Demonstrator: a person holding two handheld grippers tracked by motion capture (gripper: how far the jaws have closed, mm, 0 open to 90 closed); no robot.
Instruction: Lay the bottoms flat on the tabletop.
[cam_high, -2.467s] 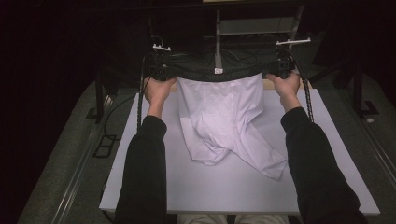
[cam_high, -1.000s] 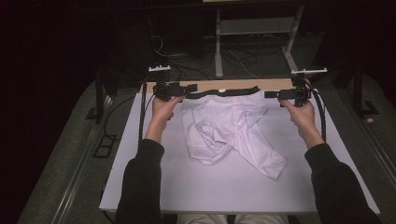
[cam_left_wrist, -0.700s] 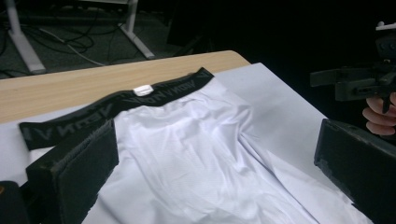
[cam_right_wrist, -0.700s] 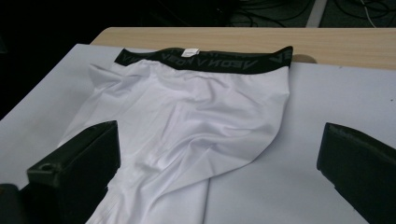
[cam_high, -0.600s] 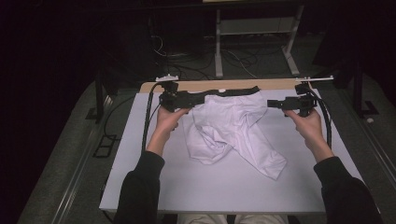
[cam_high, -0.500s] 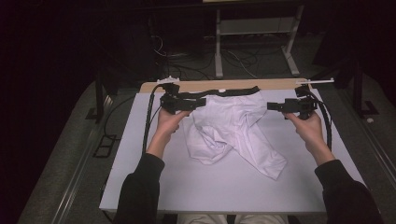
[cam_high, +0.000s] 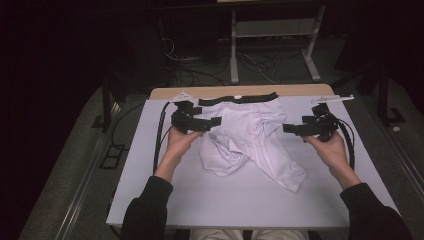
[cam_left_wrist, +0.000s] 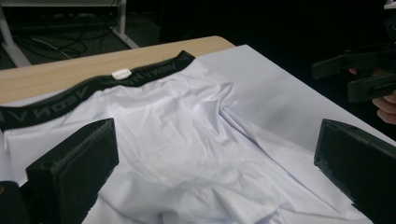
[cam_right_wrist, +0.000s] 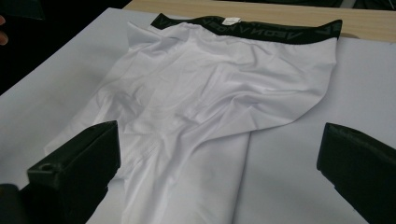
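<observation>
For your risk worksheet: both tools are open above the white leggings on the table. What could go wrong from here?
1. The white leggings lie bunched, with one leg crumpled; a tool closing there may pinch several layers at once.
2. The black waistband lies at the far edge of the grey mat; a tug away from the person could drag it off.
3. The left tool hovers over the cloth, the right tool beside it, so an uneven pull could skew the garment.
</observation>
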